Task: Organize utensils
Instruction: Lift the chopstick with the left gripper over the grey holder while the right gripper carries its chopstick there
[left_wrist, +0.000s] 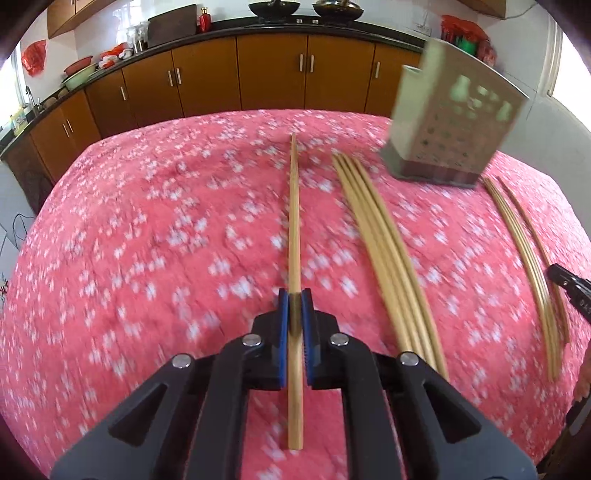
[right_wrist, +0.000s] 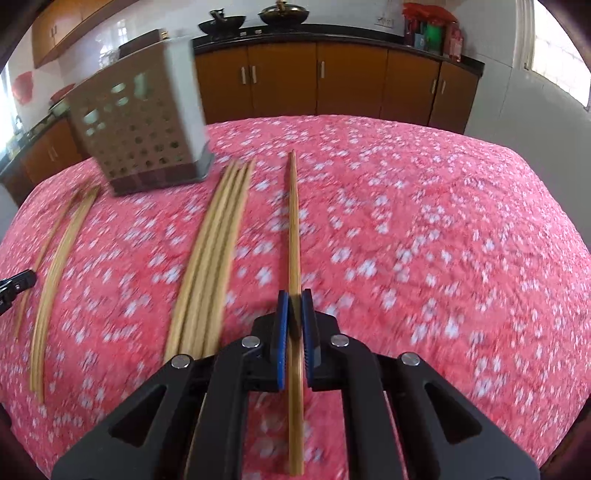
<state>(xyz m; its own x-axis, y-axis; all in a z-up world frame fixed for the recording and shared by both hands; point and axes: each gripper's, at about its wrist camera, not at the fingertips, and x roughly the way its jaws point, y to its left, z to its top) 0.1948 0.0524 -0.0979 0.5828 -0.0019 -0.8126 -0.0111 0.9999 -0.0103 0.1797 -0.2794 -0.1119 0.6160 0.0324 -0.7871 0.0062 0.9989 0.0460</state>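
Observation:
My left gripper (left_wrist: 294, 301) is shut on a wooden chopstick (left_wrist: 294, 221) that points forward over the table. My right gripper (right_wrist: 294, 301) is shut on another wooden chopstick (right_wrist: 293, 221), also pointing forward. A beige perforated utensil holder (left_wrist: 448, 118) stands on the table ahead, to the right in the left wrist view and to the left in the right wrist view (right_wrist: 140, 129). A bundle of several chopsticks (left_wrist: 384, 254) lies on the cloth; it also shows in the right wrist view (right_wrist: 210, 254). More chopsticks (left_wrist: 524, 258) lie further out, as seen in the right wrist view too (right_wrist: 55, 277).
The table carries a pink flowered cloth (left_wrist: 147, 240). Brown cabinets (left_wrist: 273, 74) under a dark counter with pots run along the back. The other gripper's tip shows at the right edge (left_wrist: 569, 291) and at the left edge of the right wrist view (right_wrist: 14, 286).

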